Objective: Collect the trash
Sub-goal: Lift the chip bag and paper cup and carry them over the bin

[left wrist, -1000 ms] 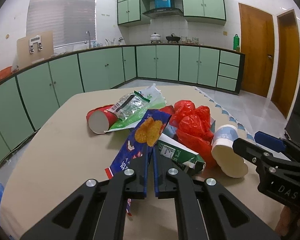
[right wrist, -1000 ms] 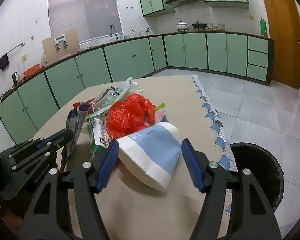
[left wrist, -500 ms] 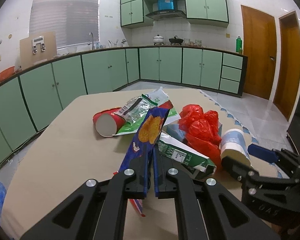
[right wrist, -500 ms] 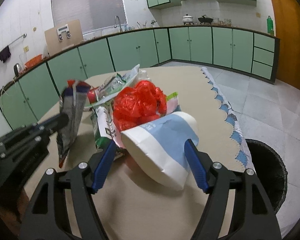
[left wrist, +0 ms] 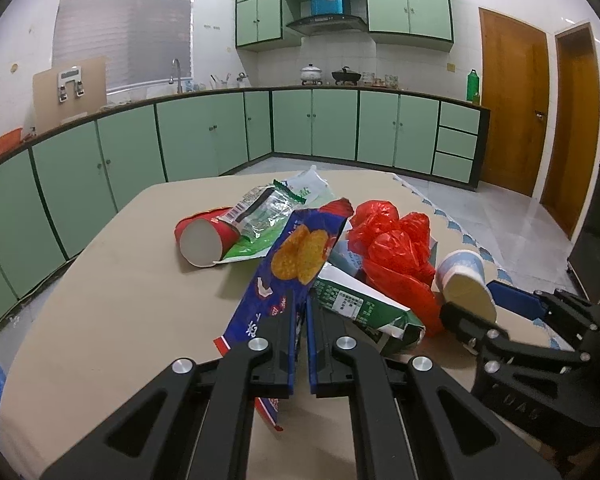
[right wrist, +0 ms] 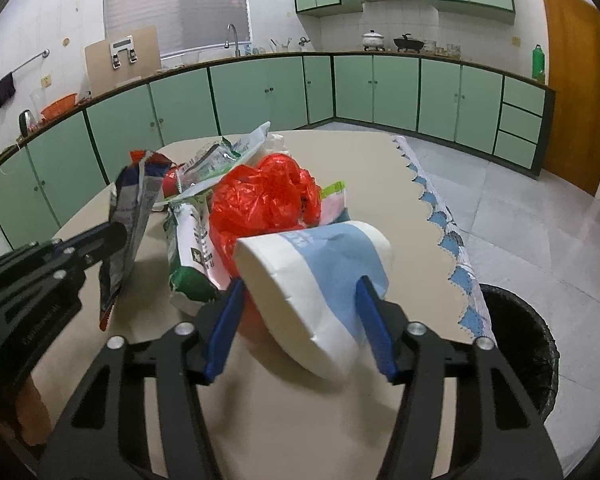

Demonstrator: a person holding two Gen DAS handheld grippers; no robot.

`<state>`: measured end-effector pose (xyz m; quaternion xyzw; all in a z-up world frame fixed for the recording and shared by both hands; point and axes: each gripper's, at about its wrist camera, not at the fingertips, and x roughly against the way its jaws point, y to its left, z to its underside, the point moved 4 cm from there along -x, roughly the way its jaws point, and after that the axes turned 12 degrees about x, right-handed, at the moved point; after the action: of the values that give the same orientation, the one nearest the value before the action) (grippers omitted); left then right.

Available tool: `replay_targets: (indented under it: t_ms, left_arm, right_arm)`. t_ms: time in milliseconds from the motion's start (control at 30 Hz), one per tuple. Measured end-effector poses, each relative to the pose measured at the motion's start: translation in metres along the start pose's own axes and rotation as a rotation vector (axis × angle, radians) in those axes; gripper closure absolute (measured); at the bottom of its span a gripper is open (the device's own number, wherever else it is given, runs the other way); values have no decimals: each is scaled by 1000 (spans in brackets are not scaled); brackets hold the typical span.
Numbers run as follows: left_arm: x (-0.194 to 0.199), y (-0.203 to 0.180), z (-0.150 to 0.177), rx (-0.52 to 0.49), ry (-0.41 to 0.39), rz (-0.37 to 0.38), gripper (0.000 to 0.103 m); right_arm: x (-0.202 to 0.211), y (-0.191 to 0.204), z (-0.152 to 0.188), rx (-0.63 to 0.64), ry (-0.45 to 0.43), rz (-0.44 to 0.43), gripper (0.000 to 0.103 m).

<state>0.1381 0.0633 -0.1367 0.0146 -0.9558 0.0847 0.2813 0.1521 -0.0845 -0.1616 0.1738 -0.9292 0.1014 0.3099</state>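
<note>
From the left wrist, the left gripper [left wrist: 300,312] has its jaws pinched together on the blue chip bag [left wrist: 284,276], which stands lifted at a slant above the beige table [left wrist: 112,304]. Behind it lie a red cup [left wrist: 204,236] on its side, a clear-and-green wrapper [left wrist: 264,212], a green carton [left wrist: 360,304] and a crumpled red bag [left wrist: 396,252]. At the right edge of the heap, the right gripper [left wrist: 488,300] reaches in around a blue-and-white paper cup [left wrist: 462,280].

From the right wrist, the right gripper [right wrist: 300,300] has just been closing; its jaws stand half wide with the paper cup [right wrist: 316,280] lying on its side between them, both blue pads against the cup's wall. The red bag [right wrist: 260,200] and carton [right wrist: 192,248] sit just behind it. To the left, the left gripper [right wrist: 108,240] holds the chip bag [right wrist: 132,216] upright. A black bin [right wrist: 520,344] stands on the floor beside the table's right edge.
</note>
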Motion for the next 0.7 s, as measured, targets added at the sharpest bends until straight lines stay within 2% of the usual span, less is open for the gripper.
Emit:
replay_targets:
  t_ms: [133, 367, 600, 700]
  left_arm:
    - [0, -3, 1, -9, 2, -7, 98]
    - [-1, -6, 1, -18, 5, -19, 98]
    - [-4, -9, 3, -28, 17, -21, 98]
    - [-6, -10, 3, -34, 19, -21, 98]
  right_arm:
    - [9, -7, -2, -30, -11, -13, 54]
    - [22, -25, 1, -73, -19, 36, 54]
    - [18, -43, 10, -123, 17, 49, 55]
    - [14, -47, 12, -146, 24, 19, 67]
